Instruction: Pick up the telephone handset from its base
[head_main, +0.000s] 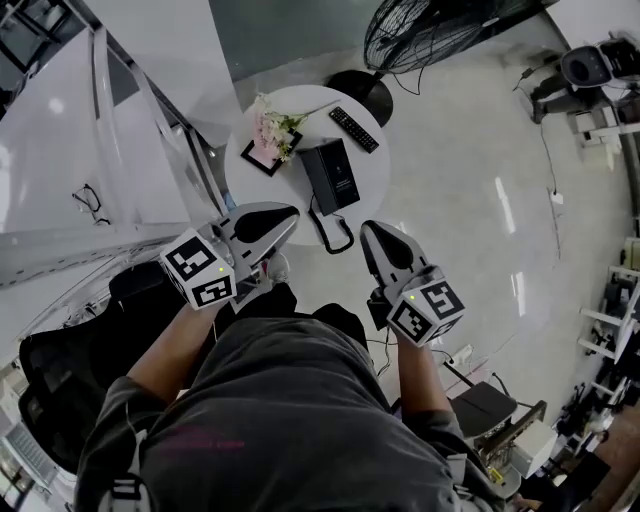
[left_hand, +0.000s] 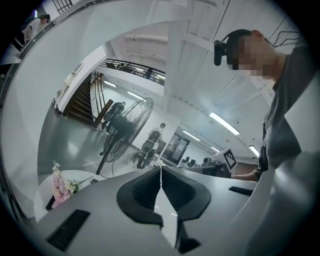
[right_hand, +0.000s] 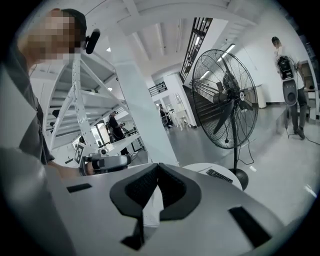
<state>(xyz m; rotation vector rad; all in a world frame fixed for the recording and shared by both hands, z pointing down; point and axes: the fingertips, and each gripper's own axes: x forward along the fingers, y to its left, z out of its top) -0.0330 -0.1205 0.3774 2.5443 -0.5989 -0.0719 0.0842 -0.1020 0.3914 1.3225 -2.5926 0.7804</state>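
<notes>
- Head view: the telephone (head_main: 332, 175) sits on a round white desk (head_main: 372, 180), near the edge closest to the person. At this size the handset cannot be told apart from the base, and the cord (head_main: 331, 232) loops over the desk rim.
- A remote (head_main: 354, 129) and pink flowers (head_main: 272, 127) lie further back, and a floor fan (head_main: 420, 35) stands beyond them.
- The left gripper (head_main: 285, 215) and right gripper (head_main: 372, 232) are held side by side short of the desk, apart from the telephone.
- Left gripper view: the left gripper (left_hand: 161, 168) is clenched, tips meeting on nothing. The flowers (left_hand: 62, 183) show low on the left.
- Right gripper view: the right gripper (right_hand: 158, 165) is clenched and empty too. The desk (right_hand: 202, 170) with the remote (right_hand: 219, 175) lies just past it, before the fan (right_hand: 225, 105).
</notes>
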